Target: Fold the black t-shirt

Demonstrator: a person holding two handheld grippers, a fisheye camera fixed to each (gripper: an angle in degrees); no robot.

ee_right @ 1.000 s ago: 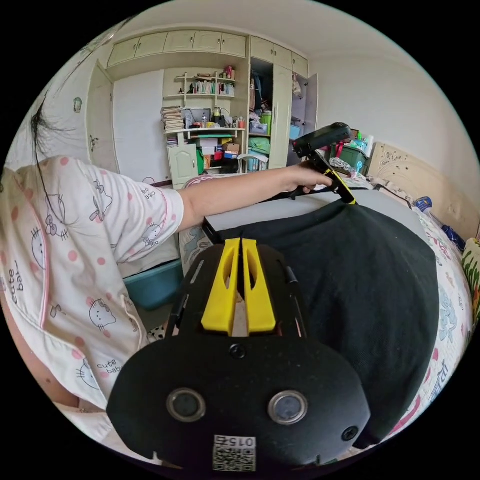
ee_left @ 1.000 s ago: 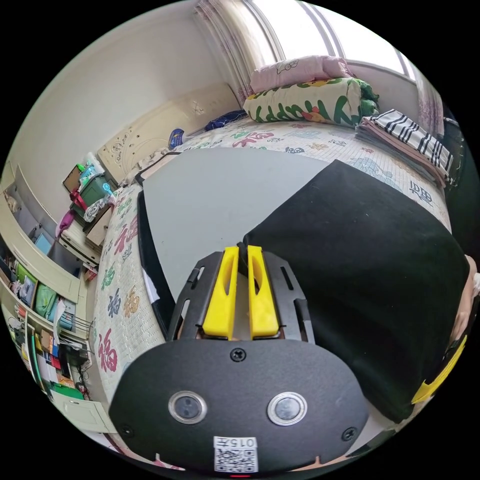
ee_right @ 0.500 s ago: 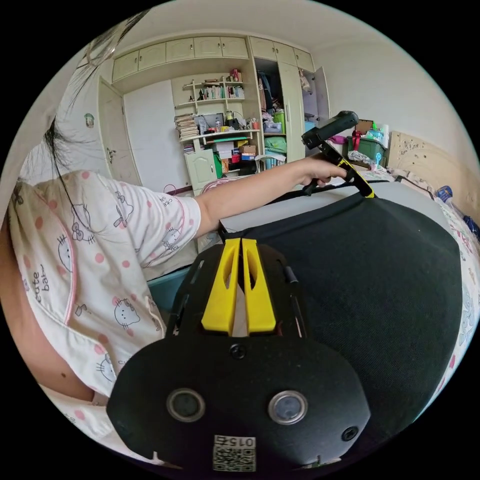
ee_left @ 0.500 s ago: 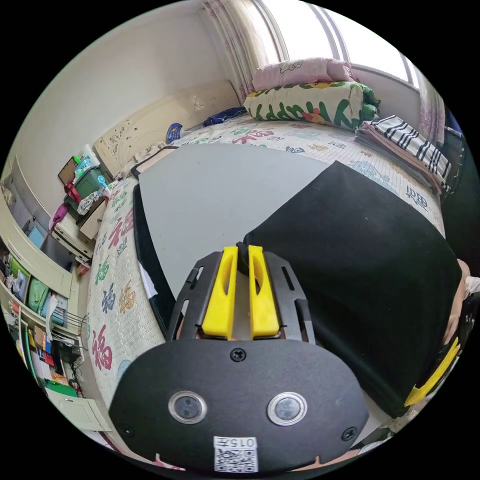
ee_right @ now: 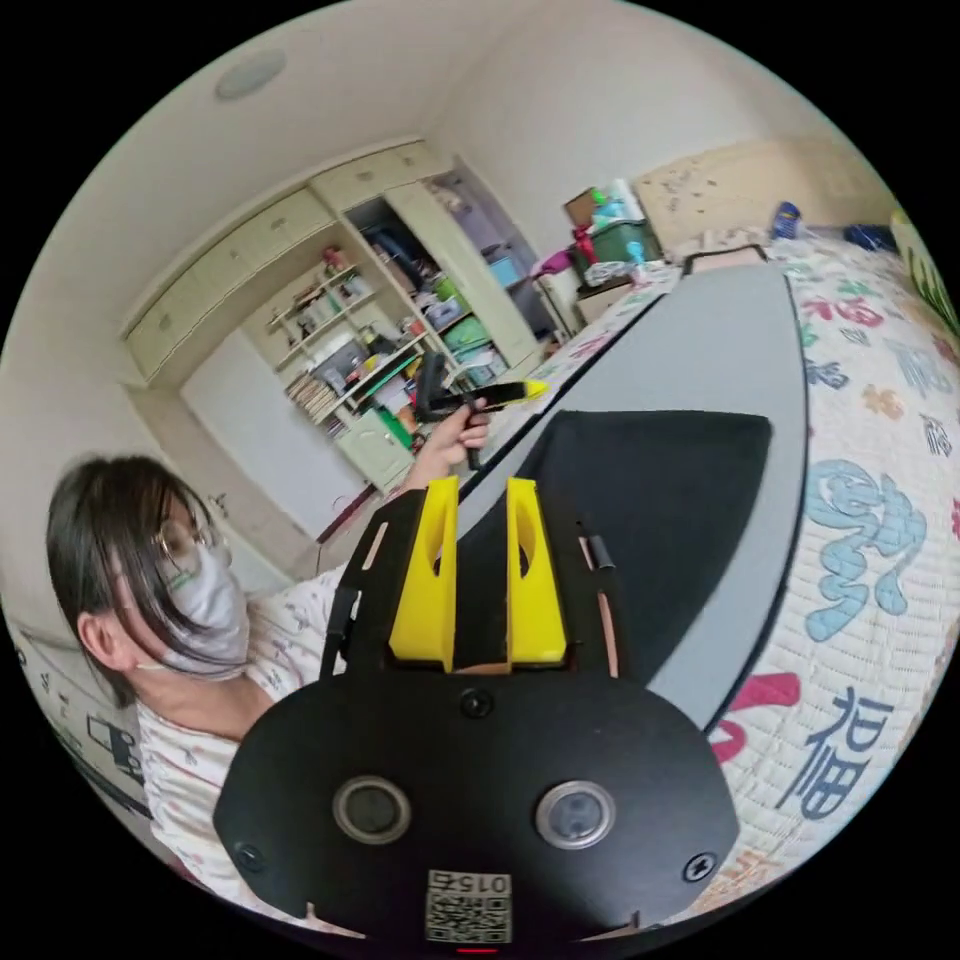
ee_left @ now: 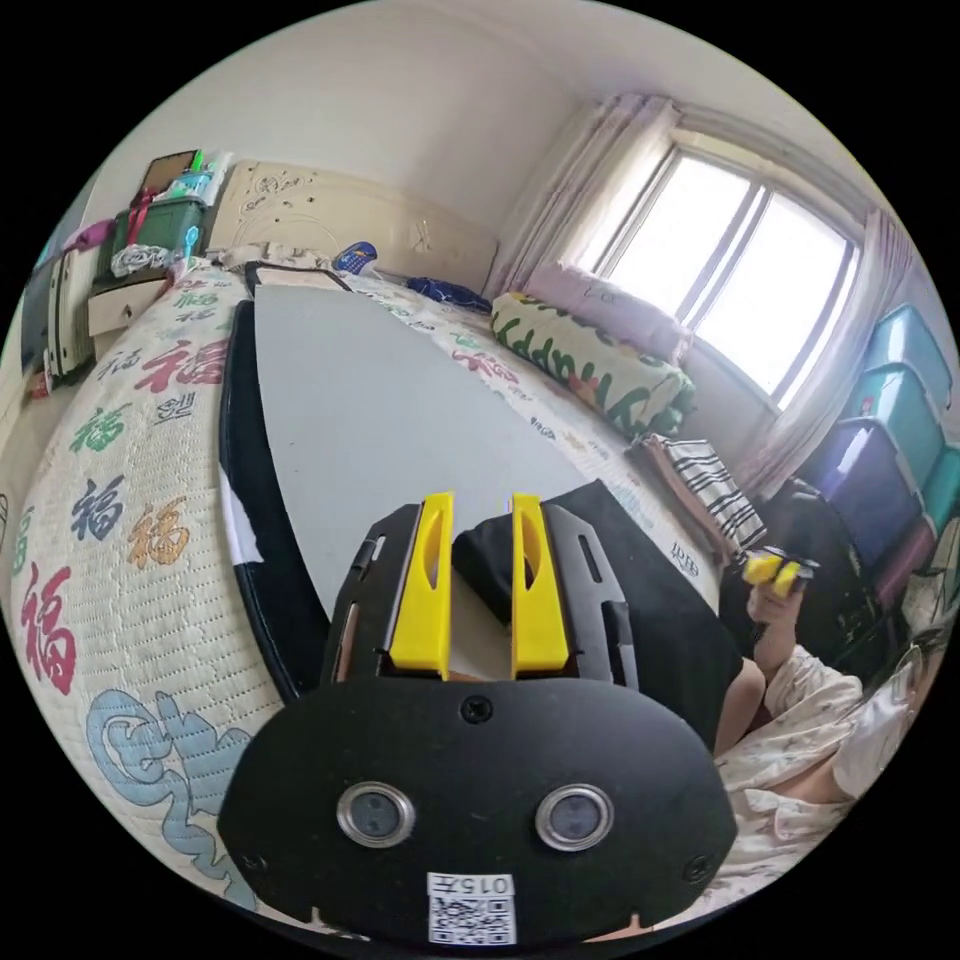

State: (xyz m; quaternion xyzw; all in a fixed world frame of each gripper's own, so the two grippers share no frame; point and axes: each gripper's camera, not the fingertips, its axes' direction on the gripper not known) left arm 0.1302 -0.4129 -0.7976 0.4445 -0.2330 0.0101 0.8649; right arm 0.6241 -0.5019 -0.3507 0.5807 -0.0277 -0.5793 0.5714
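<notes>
The black t-shirt (ee_left: 640, 590) lies folded flat on the grey board (ee_left: 380, 400) that rests on the bed. My left gripper (ee_left: 478, 500) is open, and a corner of the shirt shows in the gap between its yellow jaws, below them. My right gripper (ee_right: 478, 485) is open too, hovering over the near edge of the t-shirt (ee_right: 650, 500) and the board (ee_right: 720, 320). In the left gripper view the right gripper (ee_left: 775, 570) is held up in a hand beyond the shirt. In the right gripper view a hand holds the left gripper (ee_right: 535, 388) off the board's far side.
The patterned quilt (ee_left: 110, 520) surrounds the board. A rolled green-lettered quilt (ee_left: 600, 370) and folded striped cloth (ee_left: 700, 480) lie toward the window. Storage boxes (ee_left: 890, 440) are stacked by the bed's corner. The person (ee_right: 170, 640) stands beside the bed, with a wardrobe and shelves (ee_right: 400, 340) behind.
Both grippers have opened and let go of the shirt's corners, then lifted away from it. The shirt now lies flat on the board. Both cameras have swung upward.
</notes>
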